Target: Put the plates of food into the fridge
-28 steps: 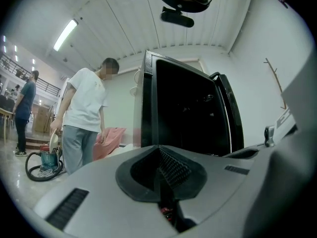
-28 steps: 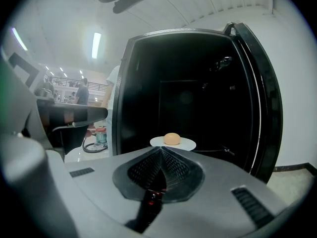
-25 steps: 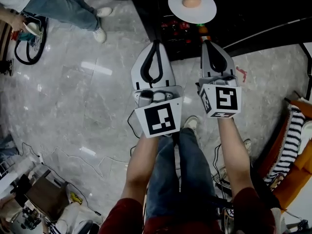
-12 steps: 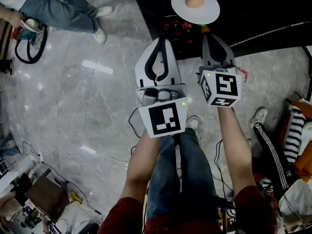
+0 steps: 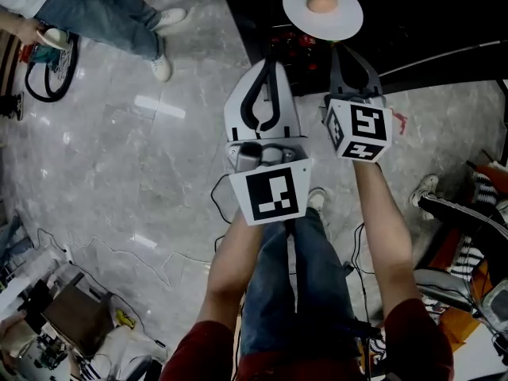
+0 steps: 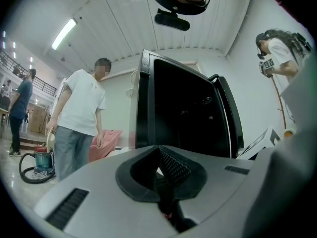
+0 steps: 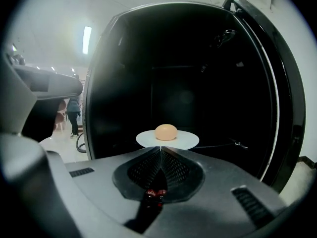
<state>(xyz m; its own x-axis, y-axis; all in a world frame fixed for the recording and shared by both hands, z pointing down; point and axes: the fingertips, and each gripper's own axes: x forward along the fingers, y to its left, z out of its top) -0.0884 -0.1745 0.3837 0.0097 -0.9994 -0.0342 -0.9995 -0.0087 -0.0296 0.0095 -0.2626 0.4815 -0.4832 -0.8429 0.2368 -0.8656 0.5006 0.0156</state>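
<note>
A white plate (image 5: 343, 16) carrying a round tan bun (image 5: 321, 3) hangs in front of the open black fridge (image 5: 421, 10). My right gripper (image 5: 343, 43) is shut on the plate's near rim. In the right gripper view the plate (image 7: 183, 141) sits level just beyond the closed right gripper (image 7: 160, 149), with the bun (image 7: 166, 132) at its centre and the dark fridge cavity (image 7: 198, 73) behind. My left gripper (image 5: 268, 60) is beside it on the left, shut and empty. In its own view the left gripper (image 6: 158, 151) points at the fridge (image 6: 190, 110).
Red items (image 5: 287, 43) sit low inside the fridge. The fridge door (image 7: 285, 108) stands open on the right. A person in a white T-shirt (image 6: 79, 113) stands to the left by a vacuum cleaner (image 6: 35, 164). A leg in striped trousers (image 5: 464, 213) is at the right.
Both grippers have moved forward toward the fridge, the plate going with the right one. A leg in striped trousers has stepped in at the right.
</note>
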